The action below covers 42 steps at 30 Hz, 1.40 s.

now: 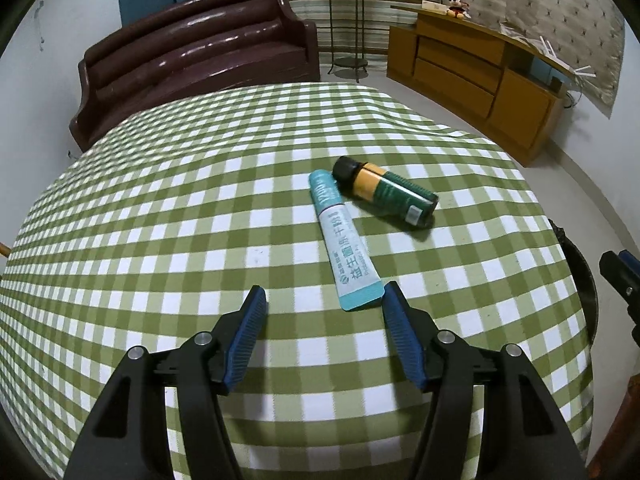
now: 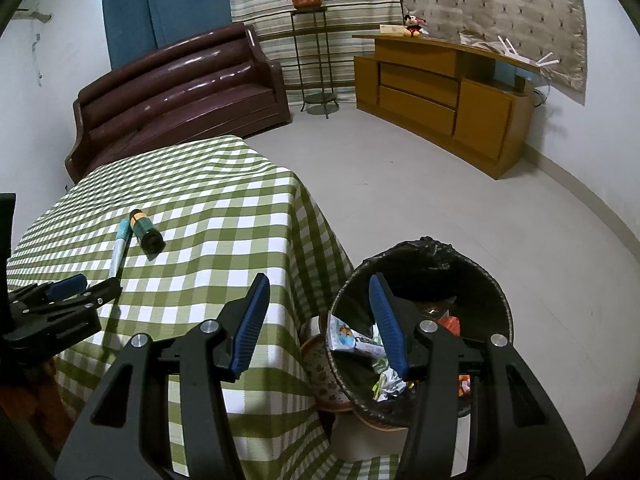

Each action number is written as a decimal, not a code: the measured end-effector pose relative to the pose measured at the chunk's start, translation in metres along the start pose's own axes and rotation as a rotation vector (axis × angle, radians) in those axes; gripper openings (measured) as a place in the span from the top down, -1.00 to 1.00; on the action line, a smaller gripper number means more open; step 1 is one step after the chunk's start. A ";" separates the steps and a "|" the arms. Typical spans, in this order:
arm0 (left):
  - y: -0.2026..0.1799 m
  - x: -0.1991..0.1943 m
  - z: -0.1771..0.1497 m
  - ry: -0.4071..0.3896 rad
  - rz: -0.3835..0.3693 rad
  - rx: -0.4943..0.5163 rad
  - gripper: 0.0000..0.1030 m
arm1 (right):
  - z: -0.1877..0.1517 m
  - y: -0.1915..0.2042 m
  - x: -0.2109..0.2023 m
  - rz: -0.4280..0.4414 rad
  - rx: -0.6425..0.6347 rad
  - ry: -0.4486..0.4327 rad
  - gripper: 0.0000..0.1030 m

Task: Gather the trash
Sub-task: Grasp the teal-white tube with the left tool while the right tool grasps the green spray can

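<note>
A long teal and white sachet (image 1: 345,240) lies on the green checked tablecloth (image 1: 160,220), with a small green and yellow bottle with a black cap (image 1: 386,192) lying beside its far end. My left gripper (image 1: 324,300) is open and empty, its right finger next to the sachet's near end. My right gripper (image 2: 318,292) is open and empty, held over the near rim of a black-lined trash bin (image 2: 492,292) that holds several wrappers (image 2: 352,340). The sachet (image 2: 119,248), bottle (image 2: 146,232) and left gripper (image 2: 80,290) also show in the right wrist view.
The bin stands on the floor by the table's right side. A patterned plate (image 2: 320,372) lies under it. A brown sofa (image 2: 180,92) stands beyond the table, a wooden cabinet (image 2: 444,92) at the far right wall, and a plant stand (image 2: 314,52) between them.
</note>
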State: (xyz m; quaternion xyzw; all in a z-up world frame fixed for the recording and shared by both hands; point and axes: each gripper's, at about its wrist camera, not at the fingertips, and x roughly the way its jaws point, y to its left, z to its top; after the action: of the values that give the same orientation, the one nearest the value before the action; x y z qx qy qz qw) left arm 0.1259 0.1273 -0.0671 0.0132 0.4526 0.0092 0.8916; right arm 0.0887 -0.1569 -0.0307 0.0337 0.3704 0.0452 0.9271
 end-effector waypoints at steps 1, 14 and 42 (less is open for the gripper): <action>0.003 -0.001 -0.001 0.006 -0.008 -0.005 -0.16 | -0.001 0.001 0.000 0.001 -0.002 0.000 0.02; 0.013 0.009 0.019 -0.002 -0.013 -0.018 -0.23 | 0.004 0.015 0.004 0.008 -0.020 0.008 0.02; 0.131 -0.003 0.014 -0.050 0.042 -0.046 0.61 | 0.037 0.142 0.054 0.138 -0.214 0.064 0.02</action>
State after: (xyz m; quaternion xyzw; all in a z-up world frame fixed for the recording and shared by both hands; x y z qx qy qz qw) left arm 0.1352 0.2575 -0.0518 0.0023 0.4296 0.0379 0.9022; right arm 0.1443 -0.0110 -0.0272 -0.0416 0.3898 0.1494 0.9077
